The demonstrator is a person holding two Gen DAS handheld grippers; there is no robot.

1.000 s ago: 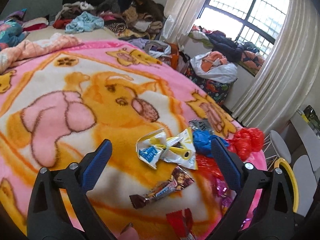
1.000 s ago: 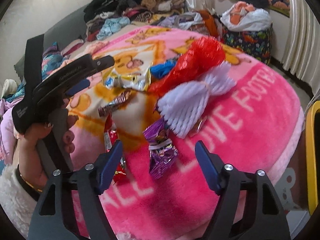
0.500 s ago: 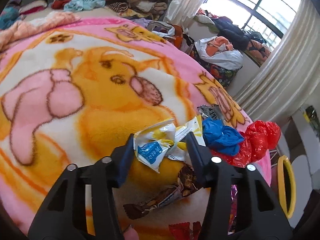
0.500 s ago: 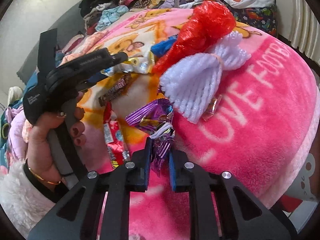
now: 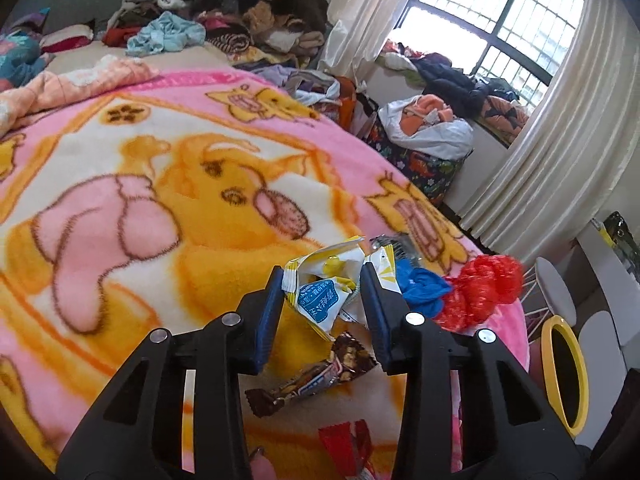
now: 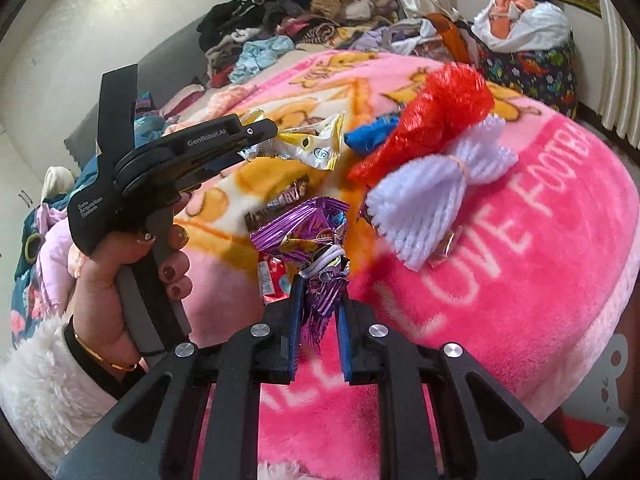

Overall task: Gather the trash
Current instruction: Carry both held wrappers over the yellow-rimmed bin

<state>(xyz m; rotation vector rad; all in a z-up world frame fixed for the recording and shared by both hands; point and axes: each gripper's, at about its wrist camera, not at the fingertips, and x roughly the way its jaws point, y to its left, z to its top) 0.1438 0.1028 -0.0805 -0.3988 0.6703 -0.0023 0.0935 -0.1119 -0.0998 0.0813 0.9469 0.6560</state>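
Snack wrappers lie scattered on a pink cartoon blanket point(image 5: 120, 208). My left gripper point(image 5: 321, 276) is closing its jaws on a crumpled yellow and white wrapper point(image 5: 320, 304), and both pads touch it. The right wrist view shows the same left gripper point(image 6: 260, 132), held in a hand, with that wrapper point(image 6: 316, 148) at its tips. My right gripper point(image 6: 320, 289) is shut on the lower end of a purple foil wrapper point(image 6: 304, 224), which stands up from its jaws. A brown chocolate bar wrapper point(image 5: 316, 376) and a red wrapper point(image 5: 348, 440) lie just below the left gripper.
A blue wrapper point(image 5: 420, 288), a red mesh bundle point(image 6: 440, 112) and a white mesh bundle point(image 6: 424, 200) lie near the blanket's edge. A yellow-rimmed bin point(image 5: 564, 368) stands beside the bed. Piled clothes point(image 5: 208, 12) cover the far end, near a curtained window point(image 5: 500, 20).
Both grippers went from wide open to closed: the left onto the yellow and white wrapper, the right onto the purple wrapper. Both wrappers now sit slightly raised in the jaws.
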